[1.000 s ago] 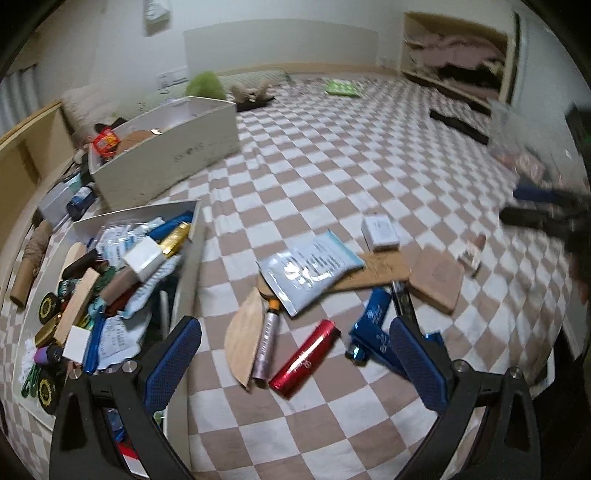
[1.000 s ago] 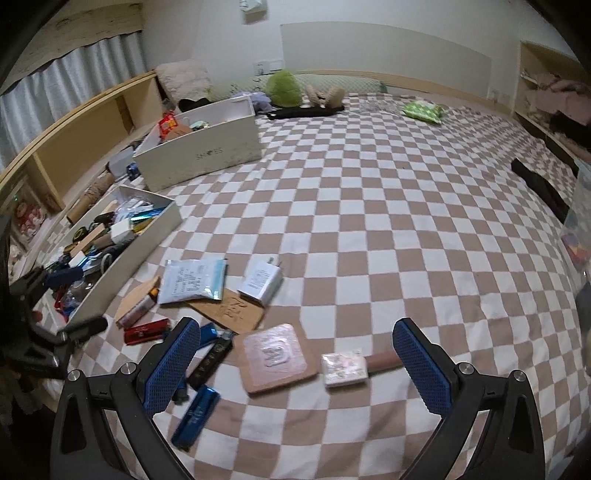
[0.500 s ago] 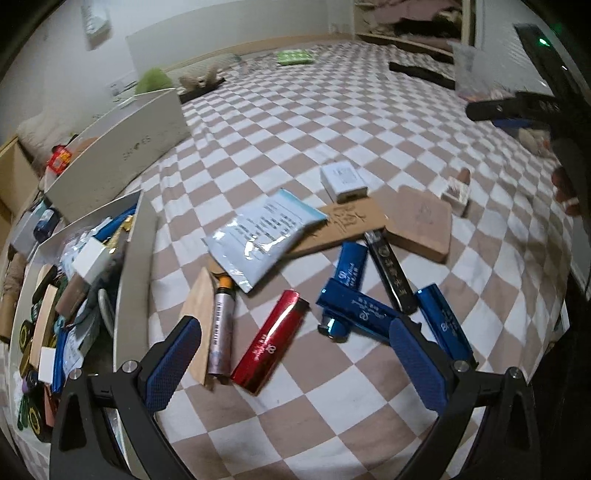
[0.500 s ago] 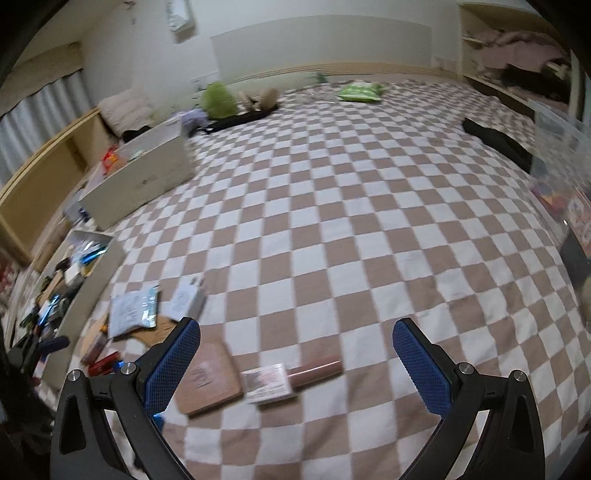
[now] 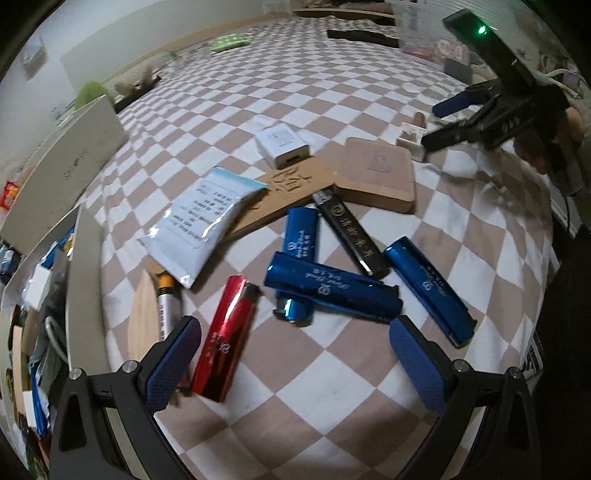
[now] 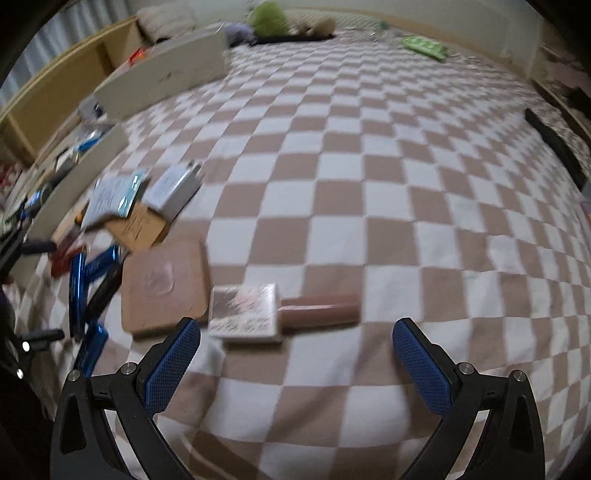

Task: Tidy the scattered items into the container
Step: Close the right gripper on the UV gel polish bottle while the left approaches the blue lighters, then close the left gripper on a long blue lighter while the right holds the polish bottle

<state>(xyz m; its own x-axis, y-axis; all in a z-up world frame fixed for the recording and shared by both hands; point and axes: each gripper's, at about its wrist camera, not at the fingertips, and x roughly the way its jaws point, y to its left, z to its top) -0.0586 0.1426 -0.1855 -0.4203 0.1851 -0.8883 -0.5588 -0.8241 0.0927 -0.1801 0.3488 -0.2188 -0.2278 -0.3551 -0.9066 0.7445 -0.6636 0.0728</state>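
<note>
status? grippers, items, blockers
Left gripper open, empty, over red lighter. Right gripper open, empty, near pink tube. Container left, part-filled. Nothing blocking.

A brown-and-white checked blanket point(image 6: 369, 177) is covering the whole surface, running back to a pale wall point(image 5: 44, 33). Wooden shelving point(image 6: 55, 92) is lining the blanket's far left edge, with grey curtains point(image 6: 48, 29) hanging above it. Dim light is washing over everything, blurring the right wrist view.
</note>
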